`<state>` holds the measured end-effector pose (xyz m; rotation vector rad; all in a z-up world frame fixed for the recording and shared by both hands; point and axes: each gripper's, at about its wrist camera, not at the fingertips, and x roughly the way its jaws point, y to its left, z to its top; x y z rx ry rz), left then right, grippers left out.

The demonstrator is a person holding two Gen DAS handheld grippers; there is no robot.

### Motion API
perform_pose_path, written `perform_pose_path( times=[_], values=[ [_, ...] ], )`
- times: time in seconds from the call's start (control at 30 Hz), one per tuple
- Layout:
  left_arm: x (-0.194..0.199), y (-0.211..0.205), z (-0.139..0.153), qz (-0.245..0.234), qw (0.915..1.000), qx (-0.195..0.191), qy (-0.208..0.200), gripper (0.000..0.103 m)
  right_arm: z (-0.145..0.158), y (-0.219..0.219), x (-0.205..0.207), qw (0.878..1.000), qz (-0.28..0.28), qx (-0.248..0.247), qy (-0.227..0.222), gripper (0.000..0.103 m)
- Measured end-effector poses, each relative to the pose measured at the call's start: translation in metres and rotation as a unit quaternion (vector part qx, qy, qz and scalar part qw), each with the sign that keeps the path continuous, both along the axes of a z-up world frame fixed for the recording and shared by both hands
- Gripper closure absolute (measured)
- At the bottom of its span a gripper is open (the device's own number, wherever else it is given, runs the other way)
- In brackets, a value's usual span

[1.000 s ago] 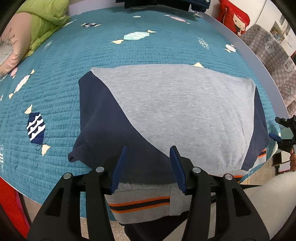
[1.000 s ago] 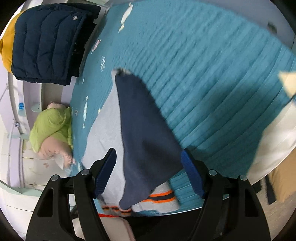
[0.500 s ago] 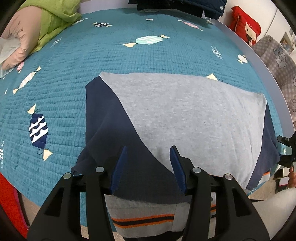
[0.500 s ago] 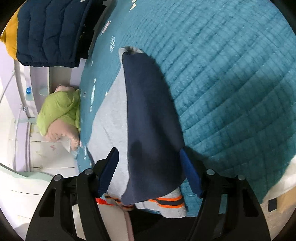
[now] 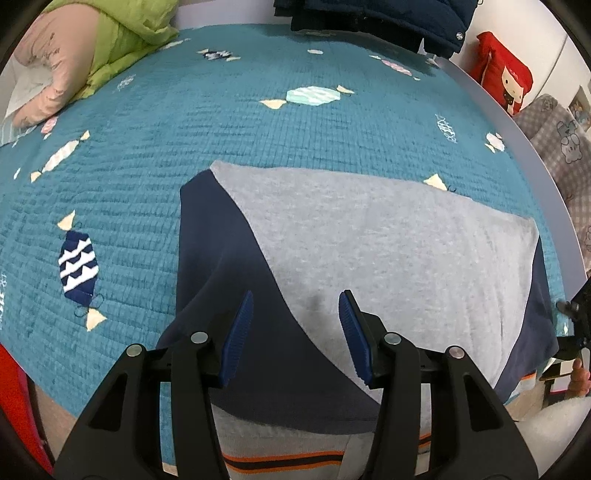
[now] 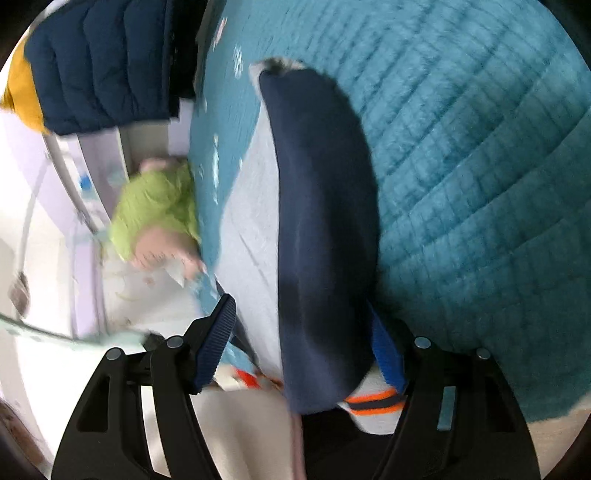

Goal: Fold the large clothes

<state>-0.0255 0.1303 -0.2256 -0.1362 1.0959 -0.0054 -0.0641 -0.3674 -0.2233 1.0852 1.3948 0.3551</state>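
A grey sweatshirt (image 5: 388, 240) with navy sleeves lies flat on the teal quilted bed (image 5: 184, 122). Both sleeves are folded in over the body. Its striped orange-and-navy hem (image 5: 288, 461) hangs over the near bed edge. My left gripper (image 5: 295, 332) is open and empty, just above the left navy sleeve (image 5: 221, 288) near the hem. My right gripper (image 6: 303, 347) is open over the right navy sleeve (image 6: 321, 221), with the sleeve between its fingers, near the hem (image 6: 373, 402). The right gripper also shows at the right edge of the left wrist view (image 5: 576, 314).
A green and pink pillow (image 5: 85, 48) lies at the far left of the bed. Dark navy jackets (image 5: 373, 14) hang at the head of the bed. A red cushion (image 5: 506, 74) and a grey checked cover (image 5: 569, 147) sit beyond the right bed edge.
Both grippers have moved forward over the sweatshirt, away from the hem. The right wrist view has swung and is blurred. Both stay open.
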Motion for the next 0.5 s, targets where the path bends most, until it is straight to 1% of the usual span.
perform_pose_path(
  times=[0.03,0.07,0.1,0.13,0.2,0.23,0.27,0.3,0.37,0.4,0.47,0.5],
  values=[
    [0.000,0.000,0.001,0.000,1.0000,0.004,-0.001,0.053,0.000,-0.004,-0.002,1.000,0.000,-0.006,0.019,0.042],
    [0.000,0.000,0.001,0.002,1.0000,0.008,-0.001,0.053,-0.002,-0.009,-0.005,0.999,-0.009,-0.004,0.045,0.042],
    [0.000,0.000,0.001,0.003,0.9999,0.009,-0.002,0.053,-0.008,-0.015,-0.010,0.996,-0.012,0.001,0.086,0.044],
    [-0.001,0.001,0.000,0.005,0.9999,0.009,-0.002,0.053,-0.010,-0.017,-0.015,0.995,-0.013,0.009,0.095,0.046],
    [-0.001,0.003,-0.001,0.010,0.9999,0.006,0.000,0.053,-0.012,-0.019,-0.019,0.996,-0.015,0.018,0.081,0.046],
    [-0.001,0.003,-0.002,0.012,0.9999,0.004,0.001,0.053,-0.020,-0.021,-0.021,0.996,-0.040,0.046,0.068,0.042],
    [0.000,0.004,-0.004,0.014,0.9999,0.004,0.003,0.053,-0.022,-0.023,-0.020,0.994,-0.059,0.064,0.064,0.040],
    [0.001,0.004,-0.005,0.015,0.9999,0.004,0.006,0.053,-0.025,-0.026,-0.021,0.992,-0.078,0.084,0.058,0.035],
    [0.003,0.001,-0.007,0.010,0.9999,0.007,0.011,0.053,-0.024,-0.031,-0.023,0.989,-0.100,0.097,0.053,0.033],
    [0.003,-0.001,-0.006,0.003,0.9999,0.010,0.010,0.053,-0.020,-0.035,-0.026,0.986,-0.122,0.109,0.027,0.033],
    [0.004,-0.005,-0.005,-0.007,0.9999,0.014,0.007,0.053,-0.014,-0.042,-0.030,0.976,-0.154,0.150,-0.025,0.034],
    [0.004,-0.007,-0.004,-0.013,0.9998,0.017,0.004,0.053,-0.014,-0.047,-0.030,0.967,-0.178,0.176,-0.048,0.034]
  ],
)
